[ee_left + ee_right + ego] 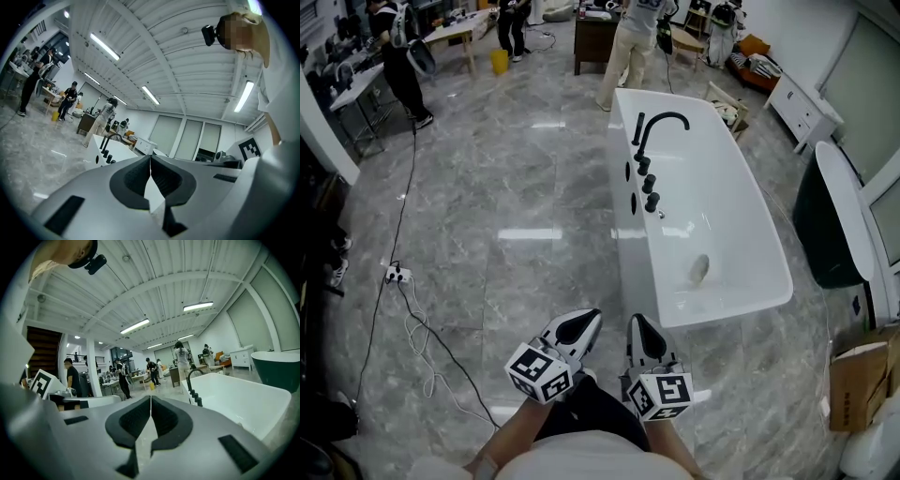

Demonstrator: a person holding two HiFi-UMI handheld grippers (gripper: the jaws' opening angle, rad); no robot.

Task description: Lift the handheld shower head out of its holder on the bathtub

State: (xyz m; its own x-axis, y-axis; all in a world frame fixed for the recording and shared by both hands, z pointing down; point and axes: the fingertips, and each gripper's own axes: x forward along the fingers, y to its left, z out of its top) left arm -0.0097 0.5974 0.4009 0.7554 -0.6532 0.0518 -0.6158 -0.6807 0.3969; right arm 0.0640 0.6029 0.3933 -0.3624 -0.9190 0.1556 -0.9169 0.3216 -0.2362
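Head view: handheld shower head [652, 201] seated in its holder among the black fittings [643, 166] on the white bathtub [722, 187] rim, untouched. Clamped shut on nothing, left gripper [581, 325] and right gripper [641, 328] alike, well short of the tub. Zero progress so far, by the look of it; approach, grab and lift all left.

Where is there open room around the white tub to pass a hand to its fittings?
Free: grey marble floor left of the white bathtub, as far as the white power strip; the basin right of the black faucet and knobs. Tighter: the tub's right side, by the dark tub and cardboard box.
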